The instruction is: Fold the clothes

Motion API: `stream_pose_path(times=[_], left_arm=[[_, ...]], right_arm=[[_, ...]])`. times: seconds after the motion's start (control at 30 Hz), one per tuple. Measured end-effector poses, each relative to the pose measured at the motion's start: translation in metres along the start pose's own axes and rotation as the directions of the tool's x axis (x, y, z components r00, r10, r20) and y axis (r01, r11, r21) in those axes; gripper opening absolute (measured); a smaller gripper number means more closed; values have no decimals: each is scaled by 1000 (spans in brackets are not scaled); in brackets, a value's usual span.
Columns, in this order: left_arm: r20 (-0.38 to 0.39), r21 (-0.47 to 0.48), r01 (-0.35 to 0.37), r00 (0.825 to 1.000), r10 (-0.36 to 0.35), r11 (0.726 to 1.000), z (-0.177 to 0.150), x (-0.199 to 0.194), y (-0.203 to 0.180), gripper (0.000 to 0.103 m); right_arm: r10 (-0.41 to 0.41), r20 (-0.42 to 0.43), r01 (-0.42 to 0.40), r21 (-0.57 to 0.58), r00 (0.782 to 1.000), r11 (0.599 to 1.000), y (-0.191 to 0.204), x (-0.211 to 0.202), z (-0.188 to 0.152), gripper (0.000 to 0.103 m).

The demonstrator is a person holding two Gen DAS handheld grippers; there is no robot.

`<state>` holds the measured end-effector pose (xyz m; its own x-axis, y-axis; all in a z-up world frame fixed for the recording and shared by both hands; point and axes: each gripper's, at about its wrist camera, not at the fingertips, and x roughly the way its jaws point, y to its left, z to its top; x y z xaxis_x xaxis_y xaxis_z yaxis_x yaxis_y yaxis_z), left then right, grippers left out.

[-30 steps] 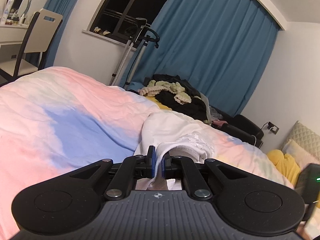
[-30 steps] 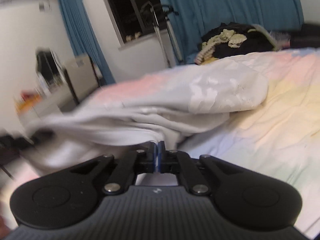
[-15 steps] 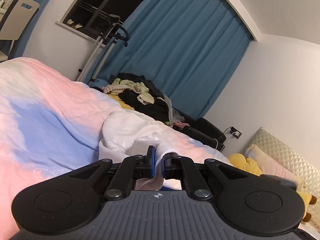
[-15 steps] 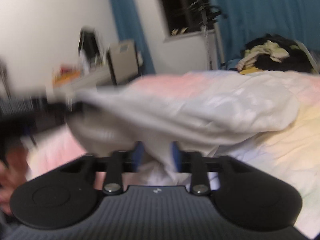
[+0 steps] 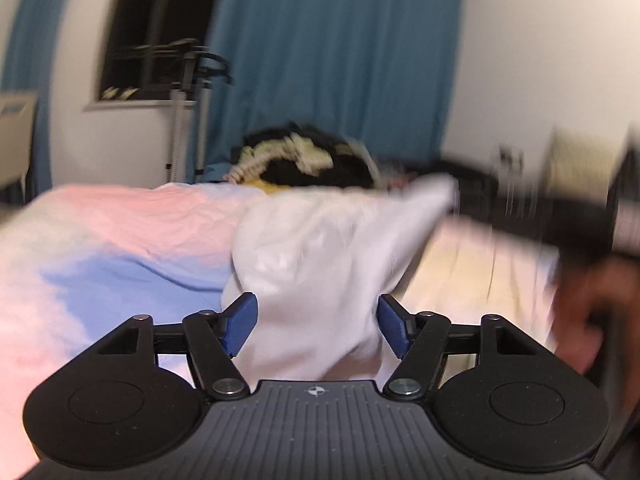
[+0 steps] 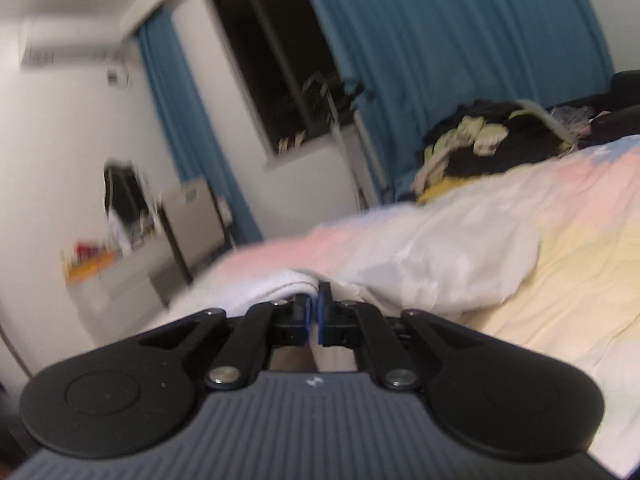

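Through the left wrist camera, my left gripper (image 5: 318,326) stood spread wide, its blue pads (image 5: 239,322) on either side of the white garment (image 5: 320,248) but not pinching it. The cloth rose in a loose heap between the pads and ran away over the pastel bedspread (image 5: 120,240), one corner pulled out toward the right. At the right edge I could make out a blurred dark shape and a hand (image 5: 596,304); I took it for the other tool, though the smear was too heavy to be sure. Beyond the bed lay a dark clothes pile (image 5: 308,160) against the blue curtain (image 5: 332,60).

Through the right wrist camera, my right gripper (image 6: 314,318) was clenched on a thick white edge of the garment (image 6: 288,286), the fabric bunched just above the pads. The rest of the cloth (image 6: 448,264) lay rumpled on the bedspread (image 6: 560,280), near the pink and yellow patches.

I judged this to be a regrasp in mid-fold: one side held, the other free. To do it well, I would keep the right grip steady and low so the edge did not drag the heap, then close the left pads on a single clean edge or corner rather than a bundle of layers. Pulling the two grips gently apart should flatten the cloth before laying it down. The blur warned me to slow down; a rushed pinch could catch the bedspread as well.
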<state>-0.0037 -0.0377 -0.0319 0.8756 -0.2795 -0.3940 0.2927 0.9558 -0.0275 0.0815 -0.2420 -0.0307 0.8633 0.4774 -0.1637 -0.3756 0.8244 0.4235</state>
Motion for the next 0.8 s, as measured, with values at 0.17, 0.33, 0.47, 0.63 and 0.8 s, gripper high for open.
stream_pose_path(times=[0.17,0.33,0.47,0.63,0.8], left_arm=[[-111,132,-59,991,74,989,-15,26,-22,35],[11,-68,-125,992,126,990,-6,8,8,12],[79,-177,-183,977,199,967,1,-7,27,12],[-1,-175,-217,975,220,960,4,1,28,17],[-51,-102,-229,973,224,968,1,5,16,51]], right_arm=[[-8,89,8,3,996,1000,-11,-16,18,4],[14,118,-15,6,993,1000,-26,-28,30,4],[101,81,-96,-56,992,994,-22,-31,40,5],[149,13,-148,-69,989,987,-18,-27,44,5],[153,-28,-153,7,988,988,-26,-19,43,5]])
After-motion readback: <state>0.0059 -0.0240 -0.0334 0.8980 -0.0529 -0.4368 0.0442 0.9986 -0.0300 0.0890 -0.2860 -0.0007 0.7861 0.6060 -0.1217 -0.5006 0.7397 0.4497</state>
